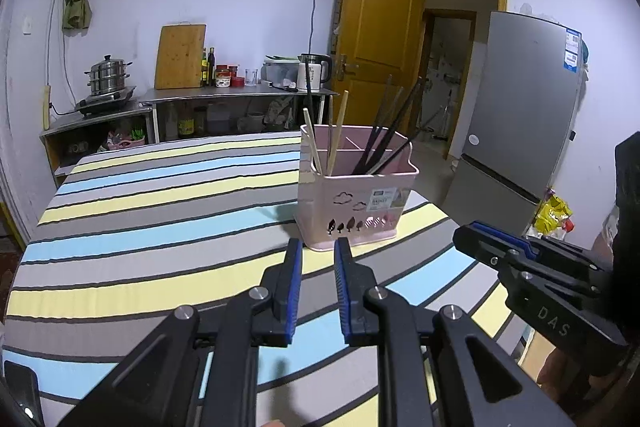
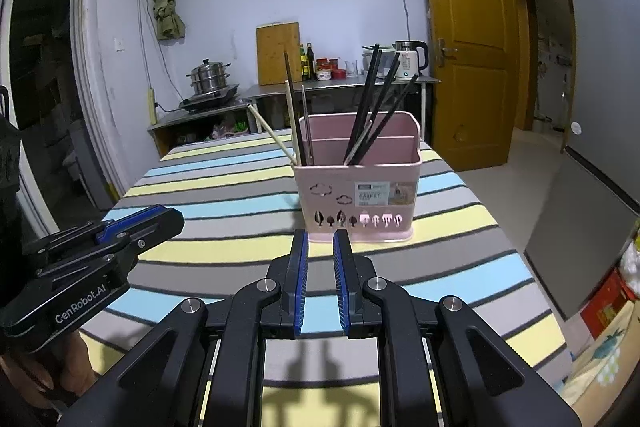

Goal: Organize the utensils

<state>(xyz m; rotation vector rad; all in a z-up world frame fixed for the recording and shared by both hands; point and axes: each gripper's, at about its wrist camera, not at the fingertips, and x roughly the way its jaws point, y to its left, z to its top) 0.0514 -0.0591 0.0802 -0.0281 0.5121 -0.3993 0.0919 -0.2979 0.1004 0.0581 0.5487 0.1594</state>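
Left wrist view: the left hand-held gripper (image 1: 316, 247) hangs over the striped tabletop (image 1: 140, 227), its blue pads parted with nothing between them.
Task's thing: a pink utensil basket (image 1: 352, 203) stands upright near the tabletop's right edge, just beyond the fingertips.
Contents: pale wooden chopsticks (image 1: 334, 143) lean in the left compartment, dark chopsticks (image 1: 384, 135) in the right one.
Other gripper: the right hand-held gripper (image 1: 480, 247) comes in from the right, over the tabletop's right edge.

Right wrist view: the right hand-held gripper (image 2: 321, 239) points at the basket's (image 2: 356, 203) front wall, its pads apart and empty; the gap is narrow.
Neighbour: the left hand-held gripper (image 2: 160, 217) sits at the left, over the near left part of the tabletop (image 2: 224, 203).
Sticks: pale chopsticks (image 2: 292, 123) at the left, dark chopsticks (image 2: 372, 107) fanned out at the right.

Handling, my guess: the chopsticks look light, stiff, thin and smooth, so they may roll or slip; pinch one on the upper shaft, above the rim.
Basket: light plastic, likely to tip or slide if nudged; steady it by a side wall.
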